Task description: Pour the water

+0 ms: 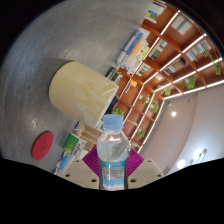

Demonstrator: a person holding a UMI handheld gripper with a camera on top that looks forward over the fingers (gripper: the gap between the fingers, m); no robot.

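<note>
The hand-held gripper [113,163] holds a capped water bottle [113,150] tightly between its pads, tilted toward the yellow cup [82,88]. The cap should be removed before pouring.

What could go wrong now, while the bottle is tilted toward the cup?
1. The water bottle sits between the claw fingers, and its blue cap looks still on; if so, no water will come out.
2. The bottle mouth is not over the yellow cup yet, so pouring now might spill on the table.
</note>
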